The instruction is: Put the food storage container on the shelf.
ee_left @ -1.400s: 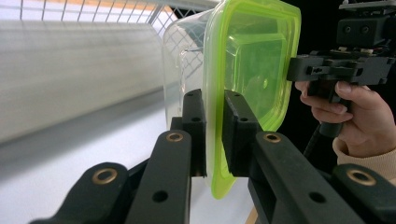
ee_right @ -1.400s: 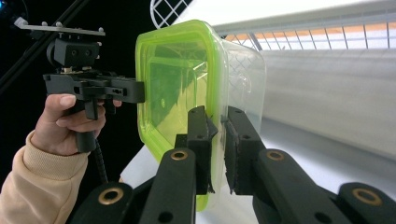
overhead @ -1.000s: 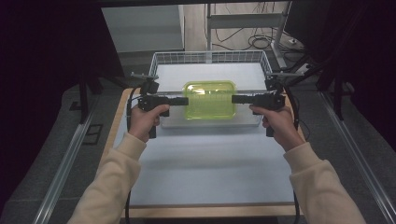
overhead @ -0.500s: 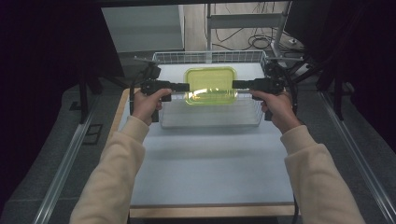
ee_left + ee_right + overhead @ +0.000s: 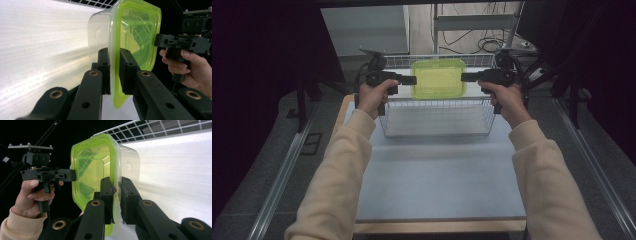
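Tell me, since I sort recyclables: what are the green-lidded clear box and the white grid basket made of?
Green-lidded clear box: apparently plastic; glossy translucent lime lid, see-through body. White grid basket: probably coated metal wire, judging by its thin white grid.

Nothing legible anywhere; the clear container (image 5: 100, 32) carries a small embossed round mark on its wall, too faint to read.

Right gripper (image 5: 115, 202): two black jaws rising from bottom edge, clamped on rim of container.
Container (image 5: 126, 167): clear plastic tub, lime-green lid (image 5: 88, 173) on, seen edge-on.
Left gripper (image 5: 71, 175): black, far side of lid, tip at lid edge; grey plate on top.
Hand (image 5: 31, 198): wrapped round left gripper's handle; cream sleeve cuff below.
Wire basket (image 5: 150, 128): white grid, top right.
White surface (image 5: 175, 175): bright, blurred, behind tub.
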`<state>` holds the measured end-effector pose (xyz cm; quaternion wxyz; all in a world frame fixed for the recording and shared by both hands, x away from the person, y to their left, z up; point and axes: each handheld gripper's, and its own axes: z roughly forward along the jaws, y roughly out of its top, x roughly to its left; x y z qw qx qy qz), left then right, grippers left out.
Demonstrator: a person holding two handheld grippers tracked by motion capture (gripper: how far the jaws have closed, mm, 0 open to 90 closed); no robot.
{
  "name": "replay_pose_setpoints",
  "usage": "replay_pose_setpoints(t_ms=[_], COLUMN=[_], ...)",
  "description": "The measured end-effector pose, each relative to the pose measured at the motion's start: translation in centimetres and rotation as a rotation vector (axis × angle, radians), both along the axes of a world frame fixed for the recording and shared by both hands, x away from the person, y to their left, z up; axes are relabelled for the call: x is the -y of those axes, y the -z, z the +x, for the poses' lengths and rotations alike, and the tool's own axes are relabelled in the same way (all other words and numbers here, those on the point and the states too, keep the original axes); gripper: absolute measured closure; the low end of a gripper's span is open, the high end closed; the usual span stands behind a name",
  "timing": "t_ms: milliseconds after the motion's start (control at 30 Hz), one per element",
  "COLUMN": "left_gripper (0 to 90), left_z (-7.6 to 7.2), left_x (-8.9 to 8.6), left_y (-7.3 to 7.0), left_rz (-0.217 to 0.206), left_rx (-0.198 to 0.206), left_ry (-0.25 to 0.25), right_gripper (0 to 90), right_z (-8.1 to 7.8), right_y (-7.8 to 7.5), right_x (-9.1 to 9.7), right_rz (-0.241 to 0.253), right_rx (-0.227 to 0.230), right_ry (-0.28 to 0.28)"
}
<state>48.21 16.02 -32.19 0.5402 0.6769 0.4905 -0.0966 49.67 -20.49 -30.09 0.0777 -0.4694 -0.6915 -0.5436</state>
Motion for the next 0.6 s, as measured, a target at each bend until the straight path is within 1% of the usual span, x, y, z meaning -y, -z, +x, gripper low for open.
replay_pose_setpoints(t_ms=[33,100,133,200,233,267,300,367,467,500,600], left_gripper=[80.9,80.9,80.8,80.8,80.7,80.7,80.6,79.9,78.4,78.0,76.7], left_z=[0.3,0.6,0.9,1.2,1.3,1.4,1.5,1.6,2.0,2.1,2.4], left_x=[0.0,0.0,0.0,0.0,0.0,0.0,0.0,0.0,0.1,0.1,0.1], left_y=[0.1,0.2,0.4,0.6,0.7,0.7,0.7,0.7,1.0,1.1,1.3], left_rz=[-0.009,-0.009,0.0,0.003,-0.006,-0.013,-0.012,-0.012,-0.019,-0.03,-0.03], left_rx=[-0.006,-0.012,-0.019,-0.022,-0.023,-0.02,-0.021,-0.02,-0.025,-0.025,-0.022], left_ry=[-0.005,-0.005,-0.009,-0.014,-0.018,-0.021,-0.021,-0.02,-0.032,-0.039,-0.046], right_gripper=[81.7,81.6,81.5,81.4,81.3,81.3,81.1,80.9,79.5,79.0,77.6], right_z=[0.2,0.7,1.1,1.5,1.7,1.9,2.0,2.2,2.6,2.7,3.0], right_y=[0.0,0.1,0.2,0.6,0.8,1.0,1.1,1.3,1.7,1.8,2.0], right_x=[0.0,-0.1,-0.2,-0.2,-0.2,-0.3,-0.3,-0.3,-0.4,-0.4,-0.7], right_rz=[-0.001,-0.003,-0.006,-0.006,-0.005,0.005,0.012,0.015,0.022,0.021,0.01], right_rx=[-0.003,-0.012,-0.021,-0.032,-0.04,-0.044,-0.047,-0.048,-0.048,-0.044,-0.028], right_ry=[0.002,0.01,0.015,0.022,0.023,0.03,0.035,0.041,0.06,0.065,0.079])
